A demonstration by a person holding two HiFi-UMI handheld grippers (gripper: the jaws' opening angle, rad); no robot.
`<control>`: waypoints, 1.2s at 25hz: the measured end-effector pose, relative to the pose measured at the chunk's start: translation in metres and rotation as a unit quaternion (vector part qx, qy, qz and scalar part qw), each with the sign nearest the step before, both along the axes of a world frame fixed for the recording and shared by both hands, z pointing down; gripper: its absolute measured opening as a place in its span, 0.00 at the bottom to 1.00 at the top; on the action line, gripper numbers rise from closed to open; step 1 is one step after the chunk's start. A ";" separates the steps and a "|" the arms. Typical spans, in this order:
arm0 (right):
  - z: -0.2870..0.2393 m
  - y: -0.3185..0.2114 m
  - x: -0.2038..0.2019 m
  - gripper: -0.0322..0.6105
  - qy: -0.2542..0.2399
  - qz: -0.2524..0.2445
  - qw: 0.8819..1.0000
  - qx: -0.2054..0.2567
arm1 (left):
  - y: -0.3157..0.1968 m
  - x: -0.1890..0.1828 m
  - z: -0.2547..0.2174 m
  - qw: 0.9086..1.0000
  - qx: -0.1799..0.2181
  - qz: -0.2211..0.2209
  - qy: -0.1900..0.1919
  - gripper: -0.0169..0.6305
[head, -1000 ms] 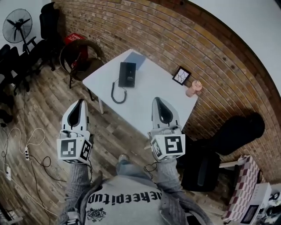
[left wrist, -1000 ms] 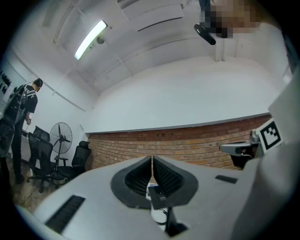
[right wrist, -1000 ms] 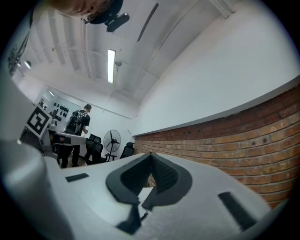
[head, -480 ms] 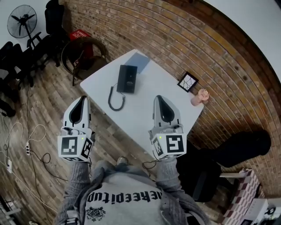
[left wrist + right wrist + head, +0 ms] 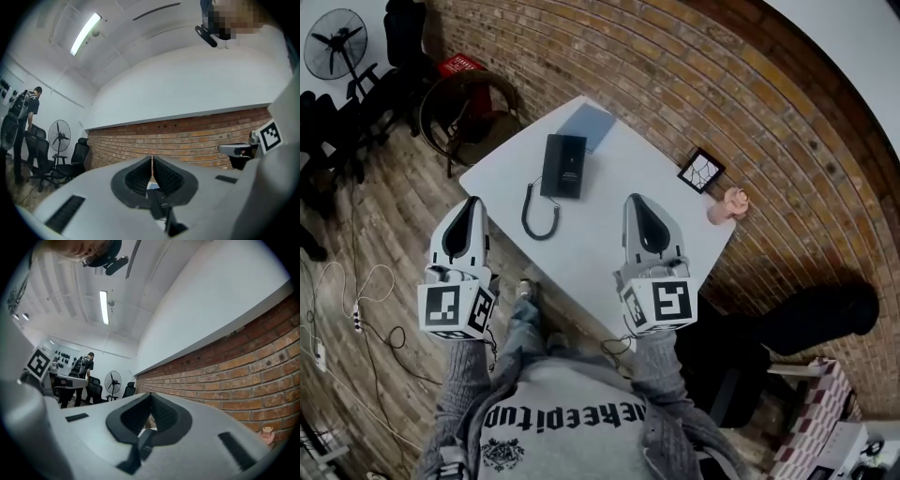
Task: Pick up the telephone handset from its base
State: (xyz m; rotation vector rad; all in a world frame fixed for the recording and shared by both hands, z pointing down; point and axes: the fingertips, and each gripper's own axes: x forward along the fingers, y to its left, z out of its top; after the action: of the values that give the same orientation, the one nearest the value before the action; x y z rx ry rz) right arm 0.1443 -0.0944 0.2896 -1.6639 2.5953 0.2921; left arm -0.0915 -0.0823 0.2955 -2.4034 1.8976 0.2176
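A black telephone [image 5: 563, 166] lies on the white table [image 5: 609, 220], its handset resting on the base and its coiled cord [image 5: 538, 212] trailing toward me. My left gripper [image 5: 472, 201] is shut and empty; it hovers over the floor just left of the table's near edge. Over the table's near part, my right gripper [image 5: 635, 199] is also shut and empty. Both are well short of the telephone. In the left gripper view the jaws [image 5: 152, 160] meet, and the telephone [image 5: 158, 201] shows small below them. The jaws [image 5: 151, 397] are closed in the right gripper view too.
A blue-grey pad [image 5: 586, 125] lies beyond the telephone. A small picture frame [image 5: 699, 171] and a pink figurine [image 5: 727, 204] stand at the table's right side by the brick wall [image 5: 694, 84]. A round chair [image 5: 469, 117], a fan [image 5: 336, 47] and floor cables [image 5: 356, 309] are at left.
The table and telephone have come nearer and shifted left in the head view. Both grippers have advanced toward the table, still shut; the right one now reaches over its near part.
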 end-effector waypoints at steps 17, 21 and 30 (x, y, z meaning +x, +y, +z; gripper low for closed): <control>-0.004 -0.135 -0.024 0.06 -0.001 0.037 0.999 -0.002 | -0.150 -0.023 0.007 0.999 -0.014 0.039 0.003 0.05; 0.001 -0.162 -0.031 0.06 0.003 0.049 0.999 -0.009 | -0.184 -0.025 0.012 0.998 -0.023 0.056 0.001 0.05; 0.024 -0.210 -0.037 0.06 0.005 0.083 0.996 -0.042 | -0.251 -0.016 0.035 0.992 -0.052 0.112 -0.005 0.05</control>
State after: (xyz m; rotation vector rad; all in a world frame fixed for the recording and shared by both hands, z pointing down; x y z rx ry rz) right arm 0.1072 -0.3045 0.3132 -1.9150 2.5127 0.1994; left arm -0.1074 -0.3329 0.3304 -2.6820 1.6721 0.1213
